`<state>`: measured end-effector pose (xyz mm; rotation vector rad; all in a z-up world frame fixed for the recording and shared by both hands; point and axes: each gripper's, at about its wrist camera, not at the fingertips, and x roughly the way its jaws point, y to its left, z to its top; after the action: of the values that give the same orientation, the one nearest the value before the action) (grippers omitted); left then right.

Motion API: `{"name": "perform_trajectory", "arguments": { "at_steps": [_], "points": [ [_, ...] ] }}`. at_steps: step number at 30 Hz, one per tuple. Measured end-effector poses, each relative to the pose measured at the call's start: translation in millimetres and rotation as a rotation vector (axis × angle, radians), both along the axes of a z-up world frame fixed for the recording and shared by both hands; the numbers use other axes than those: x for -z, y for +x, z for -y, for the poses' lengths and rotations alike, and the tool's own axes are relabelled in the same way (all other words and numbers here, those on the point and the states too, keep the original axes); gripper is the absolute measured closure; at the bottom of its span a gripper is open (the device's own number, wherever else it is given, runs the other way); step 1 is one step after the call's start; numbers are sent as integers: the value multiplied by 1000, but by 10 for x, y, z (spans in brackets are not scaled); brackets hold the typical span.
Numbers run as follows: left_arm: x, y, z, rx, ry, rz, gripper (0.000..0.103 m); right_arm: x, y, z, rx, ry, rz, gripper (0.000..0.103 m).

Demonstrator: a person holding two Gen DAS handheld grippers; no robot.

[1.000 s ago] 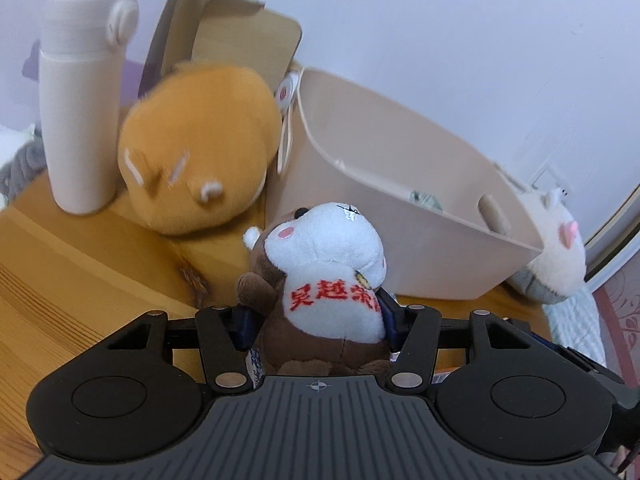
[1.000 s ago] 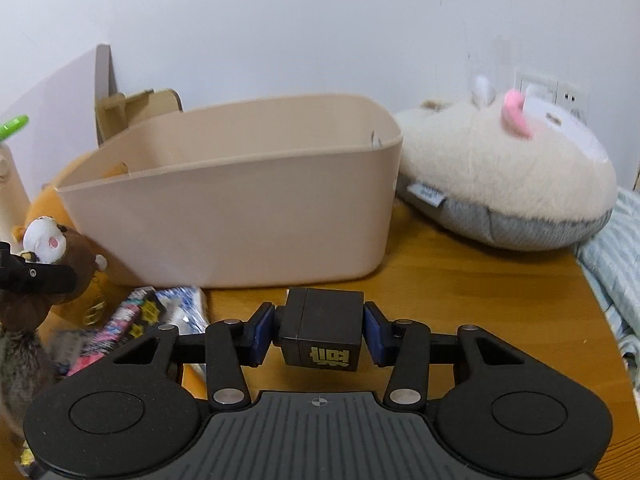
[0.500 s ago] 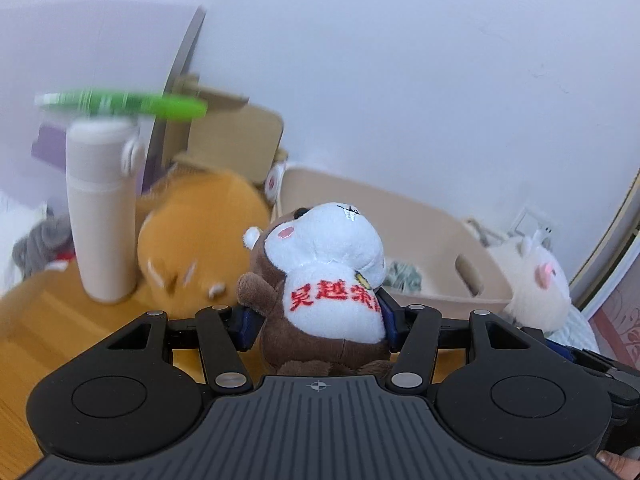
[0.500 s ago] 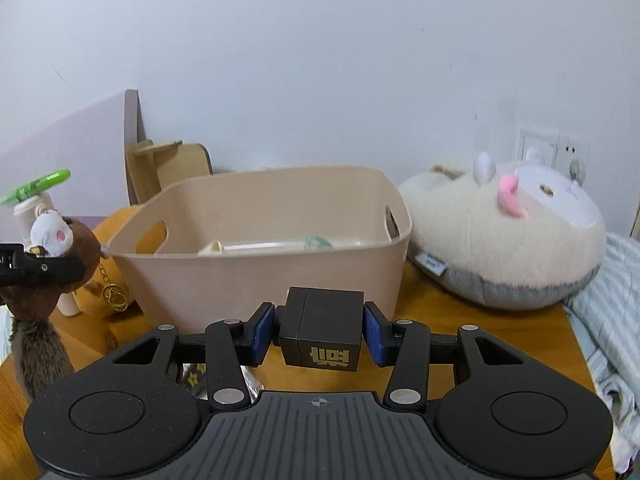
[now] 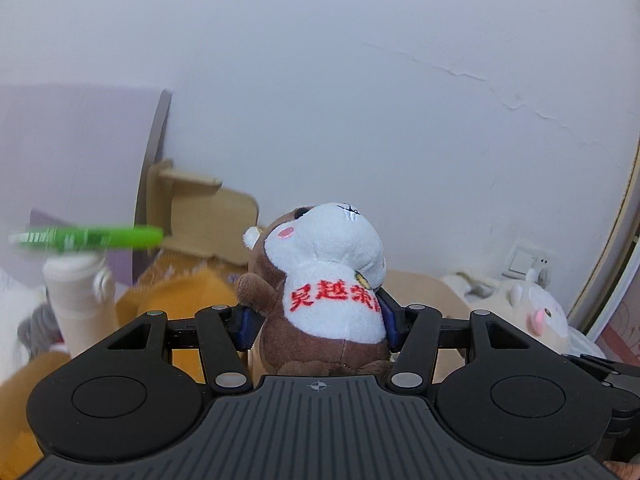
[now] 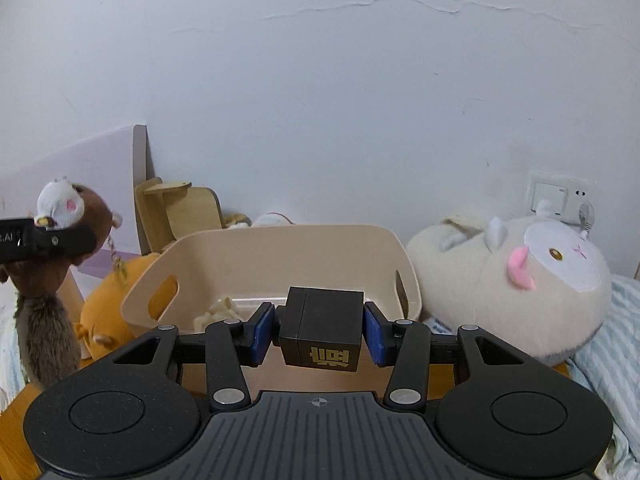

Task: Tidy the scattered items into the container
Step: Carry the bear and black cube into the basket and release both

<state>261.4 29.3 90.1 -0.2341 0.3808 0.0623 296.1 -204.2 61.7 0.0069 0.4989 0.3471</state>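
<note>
the beige plastic container with cut-out handles (image 6: pixel 280 256) stood on the wooden bench (image 6: pixel 12 404) against the white wall, and it was far from full: only a few pale items (image 6: pixel 218 310) showed on its floor. two more things were on their way. the left hand-held gripper (image 5: pixel 318 322) was clamped on a small brown and white plush squirrel with red lettering on its chest (image 5: pixel 324 292), carried in the air to the left of the container's rim, tail dangling. the right hand-held gripper (image 6: pixel 320 334) pinched a small black box with a gold mark (image 6: pixel 322 330) between its blue pads, raised in front of the container's near wall. judging by this, both items only needed carrying over the rim and letting go. whether any loose items were left on the bench could not be told.

around the container, an orange plush toy (image 6: pixel 106 300) leaned against its left end and a large cream plush animal with a pink ear (image 6: pixel 512 280) lay close by its right end; neither blocked the open top. a cream bottle (image 5: pixel 78 300) with a green stick (image 5: pixel 88 237) across its top stood further left, blurred, beside a small wooden stand (image 6: pixel 176 208).
</note>
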Motion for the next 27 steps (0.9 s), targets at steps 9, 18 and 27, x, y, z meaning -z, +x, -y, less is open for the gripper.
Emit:
{"name": "perform_trajectory", "arguments": {
  "at_steps": [9,18,27],
  "points": [
    [-160,395,109,-14,67,23,45,-196,278,-79,-3,-16,47,59],
    [-129,901,192,-16,127,-8,45,-263,675,-76,14,17,43,59],
    [311,1530,275,-8,176,-146,45,28,1151,-173,27,23,-62,59]
  ]
}}
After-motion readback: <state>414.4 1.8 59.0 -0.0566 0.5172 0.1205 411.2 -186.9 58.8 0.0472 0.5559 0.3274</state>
